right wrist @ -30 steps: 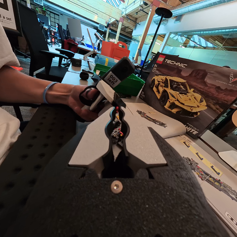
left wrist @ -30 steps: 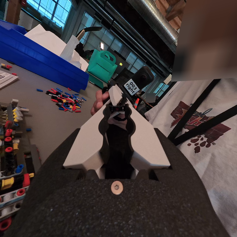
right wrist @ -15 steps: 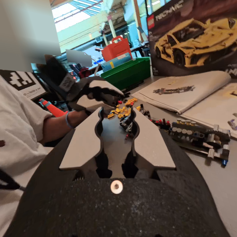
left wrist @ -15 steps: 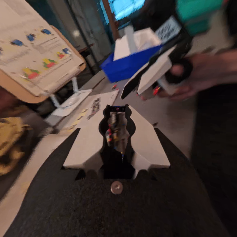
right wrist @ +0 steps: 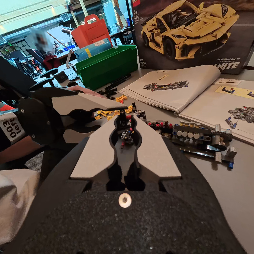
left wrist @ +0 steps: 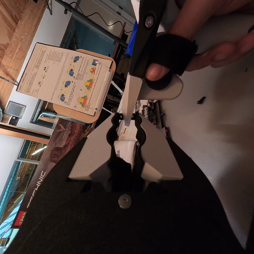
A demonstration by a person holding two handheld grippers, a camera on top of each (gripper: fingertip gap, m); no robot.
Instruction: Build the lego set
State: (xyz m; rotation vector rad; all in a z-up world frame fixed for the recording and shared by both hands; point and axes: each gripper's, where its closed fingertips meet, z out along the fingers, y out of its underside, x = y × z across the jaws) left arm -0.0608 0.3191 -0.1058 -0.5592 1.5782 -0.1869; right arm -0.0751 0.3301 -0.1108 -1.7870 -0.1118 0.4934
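My left gripper [left wrist: 126, 116] is turned on its side and shut on a small black piece with a red pin [left wrist: 120, 116]. In the right wrist view it reaches in from the left [right wrist: 122, 111]. My right gripper [right wrist: 125, 116] meets it tip to tip, with its jaws closed to a narrow gap around the same black piece [right wrist: 122, 119]. In the left wrist view one right fingertip [left wrist: 127, 121] covers the middle of the piece. The part-built grey and black chassis [right wrist: 192, 136] lies on the table to the right.
An open instruction booklet [right wrist: 178, 88] and the set's box [right wrist: 192, 34] stand behind the chassis. A green bin [right wrist: 110, 68], black beams [right wrist: 114, 85] and yellow loose pieces [right wrist: 108, 114] lie at the back left. An instruction board on a stand [left wrist: 66, 79] is beyond the box. Only a small space, under 4 cm, lies between the two pairs of fingers.
My right gripper was open half a second ago and has closed on the small piece. My left gripper has rolled onto its side and come up against the right one.
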